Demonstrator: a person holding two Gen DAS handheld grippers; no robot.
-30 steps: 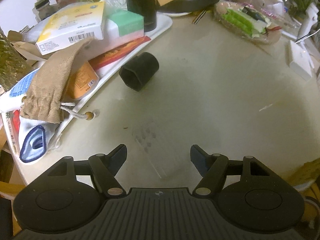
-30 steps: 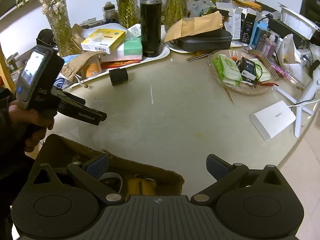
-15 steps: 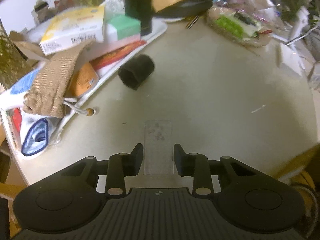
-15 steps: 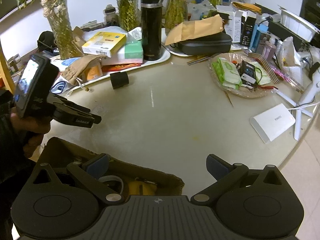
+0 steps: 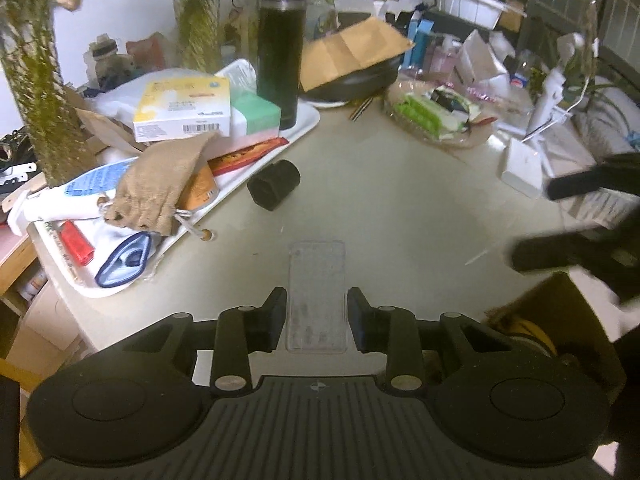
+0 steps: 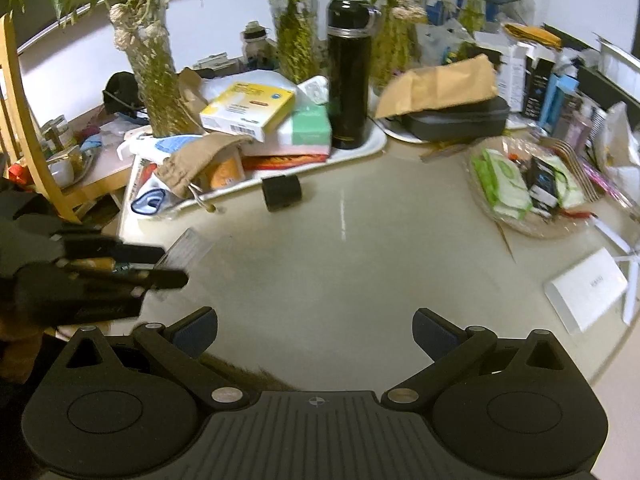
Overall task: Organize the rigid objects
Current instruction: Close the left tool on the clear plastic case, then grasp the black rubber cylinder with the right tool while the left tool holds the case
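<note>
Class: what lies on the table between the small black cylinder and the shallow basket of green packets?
Only bare tabletop separates the small black cylinder from the shallow basket, in the right wrist view.

Table (image 6: 360, 264) with a tray (image 6: 360, 151) at its far left. On the tray: a flask (image 6: 347, 76) upright at the right end, a stack of boxes (image 6: 248, 110) to its left, a cloth pouch (image 6: 192, 164) nearer the front. A small cylinder (image 6: 281, 193) lies on the table just before the tray. A flat clear case (image 5: 317, 296) sits between the left gripper's (image 5: 316, 314) fingers, above the near table edge. A basket (image 6: 528, 188) stands at the right, a flat box (image 6: 584, 290) nearer the right edge.
</note>
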